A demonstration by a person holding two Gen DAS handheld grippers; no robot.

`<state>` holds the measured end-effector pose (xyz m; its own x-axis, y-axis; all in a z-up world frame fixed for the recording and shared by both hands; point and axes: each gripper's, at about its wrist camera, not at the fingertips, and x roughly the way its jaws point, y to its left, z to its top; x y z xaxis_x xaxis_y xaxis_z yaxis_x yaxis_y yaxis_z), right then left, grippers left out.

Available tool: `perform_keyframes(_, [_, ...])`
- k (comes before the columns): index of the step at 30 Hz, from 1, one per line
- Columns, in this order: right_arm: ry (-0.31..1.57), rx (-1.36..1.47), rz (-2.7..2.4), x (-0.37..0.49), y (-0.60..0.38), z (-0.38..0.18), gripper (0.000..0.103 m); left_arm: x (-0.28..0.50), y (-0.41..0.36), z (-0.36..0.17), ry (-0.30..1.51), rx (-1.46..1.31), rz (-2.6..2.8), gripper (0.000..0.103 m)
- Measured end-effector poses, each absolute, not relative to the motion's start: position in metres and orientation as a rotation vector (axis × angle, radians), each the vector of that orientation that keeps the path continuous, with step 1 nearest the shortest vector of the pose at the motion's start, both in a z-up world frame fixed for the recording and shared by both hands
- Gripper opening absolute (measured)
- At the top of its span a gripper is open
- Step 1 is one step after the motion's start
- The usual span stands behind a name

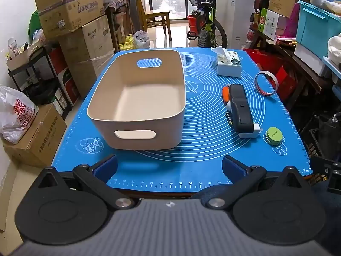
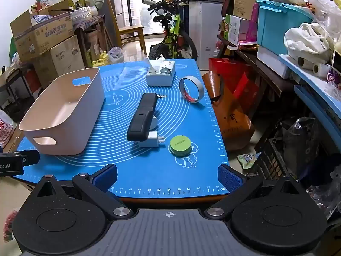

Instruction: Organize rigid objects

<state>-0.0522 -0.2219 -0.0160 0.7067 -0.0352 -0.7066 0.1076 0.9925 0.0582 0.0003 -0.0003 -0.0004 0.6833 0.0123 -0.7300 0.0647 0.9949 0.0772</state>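
Observation:
An empty beige bin (image 1: 136,98) (image 2: 64,115) stands on the left of the blue mat (image 1: 202,155) (image 2: 149,170). To its right lie a black case (image 1: 240,108) (image 2: 141,117) resting on a white plug adapter (image 1: 249,133) (image 2: 150,141), an orange object (image 1: 225,92), a small battery (image 1: 229,118), a green round tin (image 1: 275,136) (image 2: 180,145) and a tape roll (image 1: 266,83) (image 2: 191,88) standing on edge. My left gripper (image 1: 169,166) is open and empty at the mat's near edge. My right gripper (image 2: 167,176) is open and empty, near the front edge.
A tissue box (image 1: 229,64) (image 2: 161,73) sits at the mat's far side. Cardboard boxes (image 1: 85,42) stand to the left, a bicycle (image 1: 206,25) behind, shelves and a teal crate (image 2: 279,25) to the right. The left gripper's body (image 2: 12,162) shows at the right view's left edge.

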Motion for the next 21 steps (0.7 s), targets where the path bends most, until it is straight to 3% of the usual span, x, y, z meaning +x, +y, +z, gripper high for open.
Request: perform_keyframes(21, [0.782,0.100,-0.072,-0.0532,-0.2208,-0.0169,0.100,0.0017,0.0039,-0.0011,0.824,0.090,-0.013,0.103])
